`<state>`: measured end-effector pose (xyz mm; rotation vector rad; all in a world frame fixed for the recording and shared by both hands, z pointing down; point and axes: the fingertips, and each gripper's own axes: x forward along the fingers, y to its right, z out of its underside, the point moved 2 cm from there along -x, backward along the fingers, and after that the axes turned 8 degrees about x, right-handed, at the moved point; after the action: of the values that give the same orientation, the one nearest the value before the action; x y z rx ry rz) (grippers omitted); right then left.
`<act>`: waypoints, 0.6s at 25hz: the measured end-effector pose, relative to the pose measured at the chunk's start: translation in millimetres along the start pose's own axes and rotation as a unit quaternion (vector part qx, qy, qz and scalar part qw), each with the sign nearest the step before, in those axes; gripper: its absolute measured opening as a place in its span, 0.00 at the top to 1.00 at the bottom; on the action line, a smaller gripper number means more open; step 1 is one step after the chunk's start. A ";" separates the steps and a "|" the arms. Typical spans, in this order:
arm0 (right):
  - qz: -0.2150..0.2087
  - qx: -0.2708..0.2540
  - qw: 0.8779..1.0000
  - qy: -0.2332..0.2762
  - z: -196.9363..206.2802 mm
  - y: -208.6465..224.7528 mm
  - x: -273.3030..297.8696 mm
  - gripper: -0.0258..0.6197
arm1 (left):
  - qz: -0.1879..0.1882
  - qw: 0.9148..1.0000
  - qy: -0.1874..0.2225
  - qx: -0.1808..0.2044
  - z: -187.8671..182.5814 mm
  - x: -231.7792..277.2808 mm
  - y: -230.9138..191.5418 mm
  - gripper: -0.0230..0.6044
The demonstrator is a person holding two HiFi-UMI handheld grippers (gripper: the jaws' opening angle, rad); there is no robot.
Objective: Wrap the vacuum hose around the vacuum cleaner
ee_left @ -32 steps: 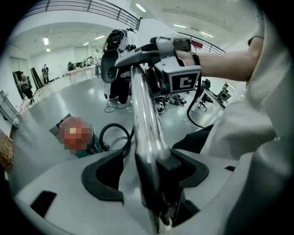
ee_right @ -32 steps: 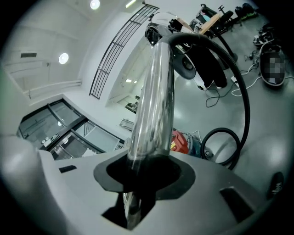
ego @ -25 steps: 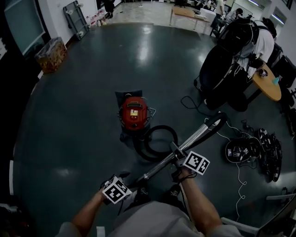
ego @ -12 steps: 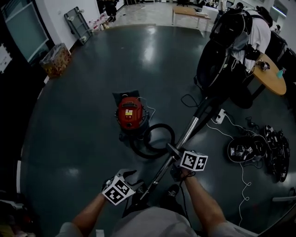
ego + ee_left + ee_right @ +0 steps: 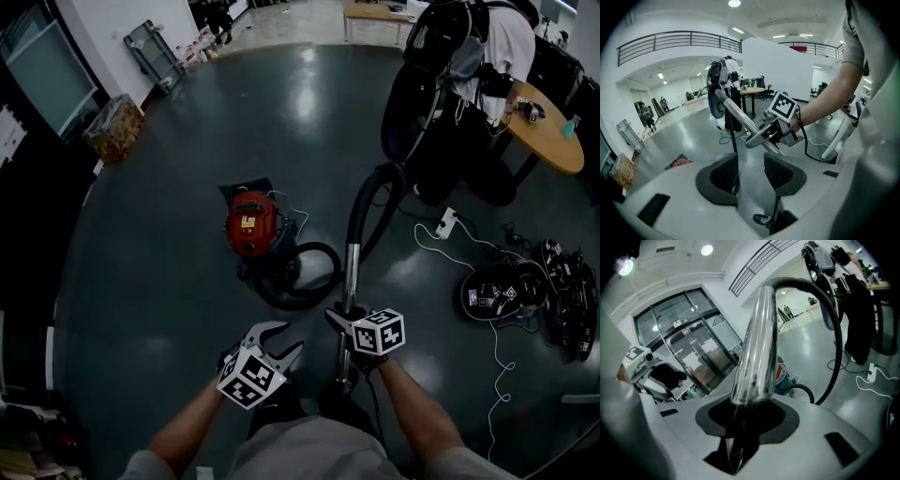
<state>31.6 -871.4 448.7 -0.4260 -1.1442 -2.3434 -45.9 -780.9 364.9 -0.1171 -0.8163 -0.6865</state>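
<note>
Hose (image 5: 839,338) and metal tube (image 5: 757,343) both start at your right gripper (image 5: 750,411): its jaws are clamped on the tube's lower part, and the tube's long axis runs straight out of them, pointing ahead of you and tilted upward. From the tube's far end the hose arches over and drops to the floor (image 5: 187,141), where it lies in a loop that reaches the red vacuum cleaner (image 5: 250,223). The cleaner sits ahead and to the left of both grippers, well apart from them, with the loop on its right side. Your left gripper (image 5: 751,171) hangs just left of the tube and lower, the nearer of the two to the cleaner; its jaws are partly apart and closing, with bare floor in the gap and nothing pressed by the pads. Both forearms reach forward low from your body, close together. The wrap likely depends on swinging the tube end left and forward around the cleaner.
</note>
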 end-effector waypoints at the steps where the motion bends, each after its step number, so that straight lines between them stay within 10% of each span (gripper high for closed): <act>1: -0.001 -0.017 1.000 -0.012 3.1 0.8 -1.0 0.75 | -0.006 1.000 0.001 0.016 -5.9 3.1 2.3 0.66; 15: -0.020 -0.210 0.965 -0.153 22.7 -12.8 15.8 0.76 | -0.044 0.983 0.037 0.176 -81.2 25.3 -67.5 0.66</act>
<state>12.8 -851.1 461.5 -0.9498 -0.7741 -2.6203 -23.2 -875.1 315.9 0.2640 -0.8623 -0.6159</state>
